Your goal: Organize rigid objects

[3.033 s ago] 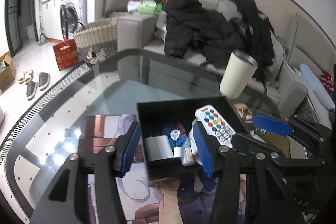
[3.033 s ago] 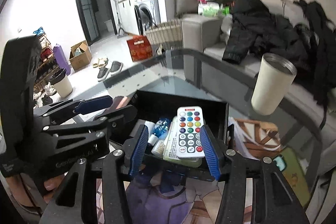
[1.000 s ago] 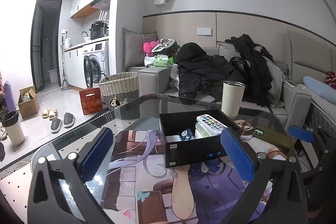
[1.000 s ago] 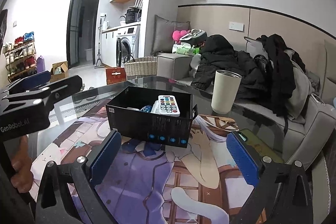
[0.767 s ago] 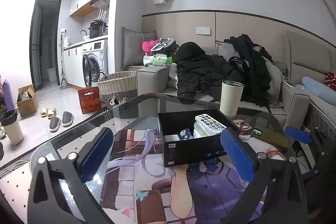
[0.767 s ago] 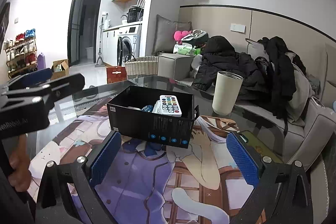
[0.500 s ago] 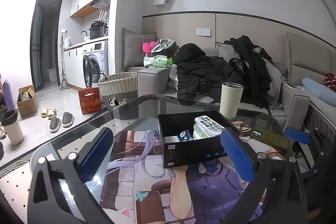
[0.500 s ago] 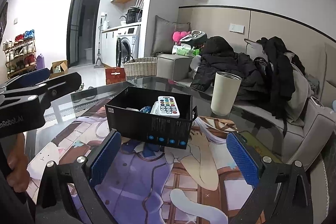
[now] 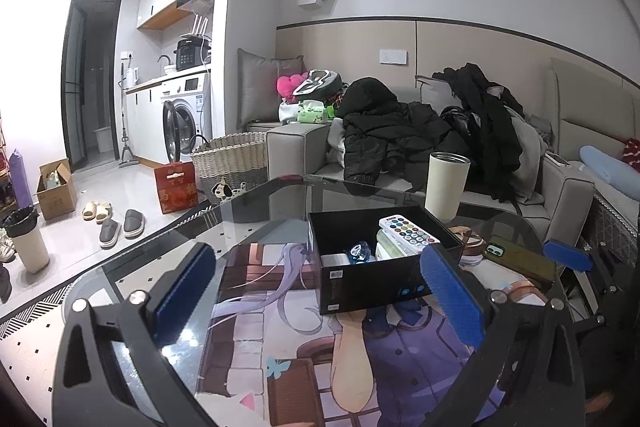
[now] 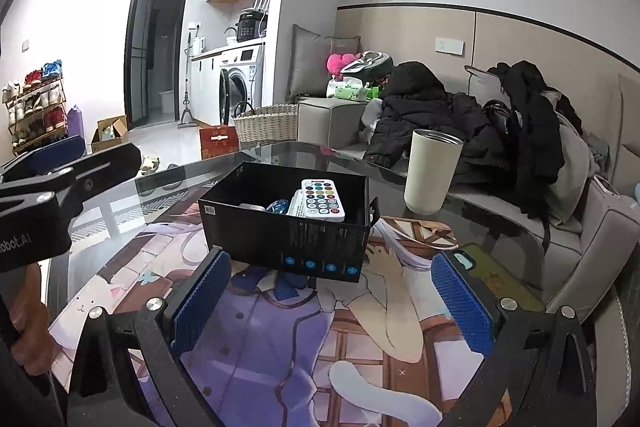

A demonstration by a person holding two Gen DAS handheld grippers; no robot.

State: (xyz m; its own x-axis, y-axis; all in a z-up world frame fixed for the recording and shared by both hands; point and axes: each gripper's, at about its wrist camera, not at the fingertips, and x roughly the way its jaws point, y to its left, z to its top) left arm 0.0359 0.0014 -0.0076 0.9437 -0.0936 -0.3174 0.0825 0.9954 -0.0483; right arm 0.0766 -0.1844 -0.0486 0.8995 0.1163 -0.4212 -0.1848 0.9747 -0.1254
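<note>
Hovering apart, left tool (image 9: 320, 293) and right tool (image 10: 332, 301) (both spread, empty) near black box (image 10: 280, 239) edge.

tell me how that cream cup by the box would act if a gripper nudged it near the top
The cup stands tall and narrow on smooth glass, so a high nudge would probably tip it. A low push might slide it. It looks rigid; whether it holds anything can't be seen.

On the table (image 10: 500, 227) stand one black box (image 10: 288, 231) holding one remote (image 10: 322, 205), one cream tumbler (image 10: 432, 171), one phone (image 9: 520, 259), and two claws.
</note>
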